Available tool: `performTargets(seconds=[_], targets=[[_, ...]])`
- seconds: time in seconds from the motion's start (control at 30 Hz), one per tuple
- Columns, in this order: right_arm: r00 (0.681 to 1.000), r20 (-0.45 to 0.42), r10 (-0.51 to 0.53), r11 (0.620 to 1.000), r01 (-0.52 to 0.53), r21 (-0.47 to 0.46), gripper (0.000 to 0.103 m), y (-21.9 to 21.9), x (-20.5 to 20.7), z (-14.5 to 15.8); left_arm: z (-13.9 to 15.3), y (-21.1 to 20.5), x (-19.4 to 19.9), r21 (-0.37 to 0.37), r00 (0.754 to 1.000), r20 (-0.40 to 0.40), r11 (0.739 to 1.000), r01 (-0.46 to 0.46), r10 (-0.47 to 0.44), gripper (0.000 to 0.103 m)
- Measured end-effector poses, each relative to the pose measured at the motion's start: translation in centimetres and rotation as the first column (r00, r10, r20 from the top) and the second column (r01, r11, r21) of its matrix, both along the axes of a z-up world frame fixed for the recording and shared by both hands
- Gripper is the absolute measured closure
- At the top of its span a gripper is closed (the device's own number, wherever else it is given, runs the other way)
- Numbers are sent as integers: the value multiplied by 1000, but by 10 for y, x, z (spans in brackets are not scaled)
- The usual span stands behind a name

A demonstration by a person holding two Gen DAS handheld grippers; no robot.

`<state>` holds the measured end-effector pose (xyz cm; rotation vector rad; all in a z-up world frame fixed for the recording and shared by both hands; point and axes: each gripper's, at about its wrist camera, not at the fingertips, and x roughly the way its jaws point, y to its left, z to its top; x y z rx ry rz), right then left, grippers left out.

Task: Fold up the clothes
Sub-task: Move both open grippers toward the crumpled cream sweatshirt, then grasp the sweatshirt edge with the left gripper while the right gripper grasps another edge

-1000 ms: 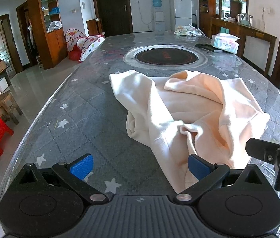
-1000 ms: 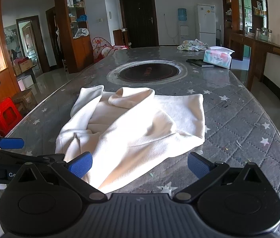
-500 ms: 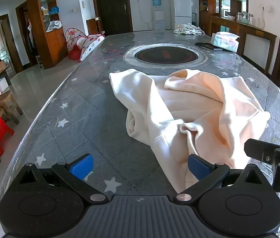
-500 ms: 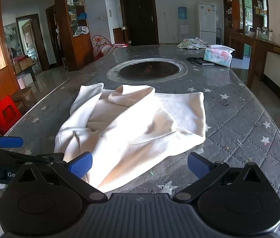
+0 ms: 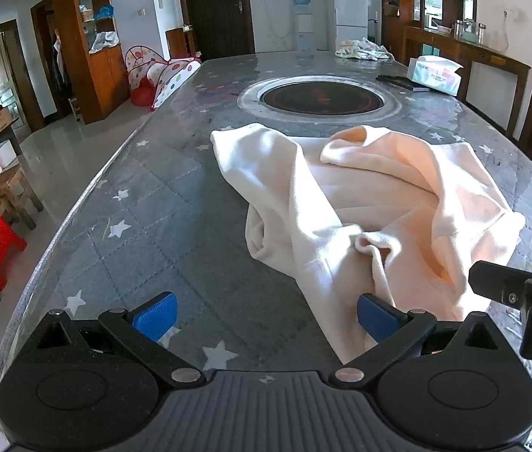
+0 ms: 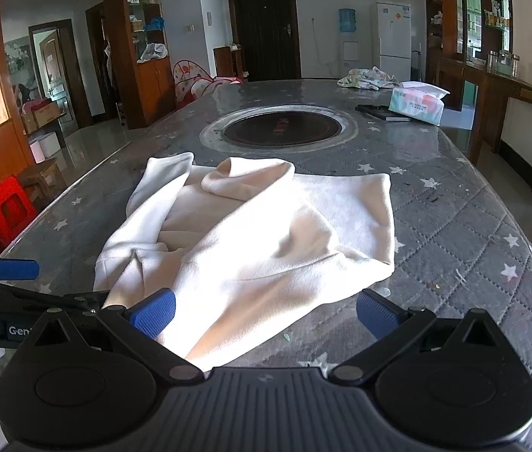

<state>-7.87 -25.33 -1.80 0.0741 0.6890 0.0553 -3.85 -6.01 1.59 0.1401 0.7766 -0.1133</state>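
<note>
The only readable lettering is "Gen", white on the black body of the left gripper (image 6: 0, 318), at the near left edge of the right wrist view; the word is cut off there. Print on the tissue pack (image 6: 416, 105) and stickers on the fridge (image 6: 394, 34) are too small to read.

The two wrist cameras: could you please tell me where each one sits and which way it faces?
Left wrist: on the left gripper, looking along the table at the cream garment; its open blue fingers and the right gripper show.
Right wrist: on the right gripper, facing the same way; the left gripper shows at left.
Shared: garment, round hob, tissue box.
</note>
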Motion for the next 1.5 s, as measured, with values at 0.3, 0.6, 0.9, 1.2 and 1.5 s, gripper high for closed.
performTargets(seconds=[0.3,0.6,0.9,1.2,1.5], targets=[[1000,7,3,1000,-3,-1,0,-5,18,5,9,10,18,-16,999,22,1000,-23,24,0],[1000,13,0,1000,0,-27,0,-13,52,9,17,7,46,-22,998,65,1000,-5,7,0],[1000,2,6,1000,-6,-9,9,-22,96,7,19,-4,80,-33,996,82,999,41,-39,7],[998,-64,26,1000,-26,-7,30,-25,144,-9,5,-23,109,-23,990,47,991,134,-133,27],[992,-105,76,997,-73,36,67,-26,166,-22,-8,-23,121,-60,982,-3,980,189,-190,72]])
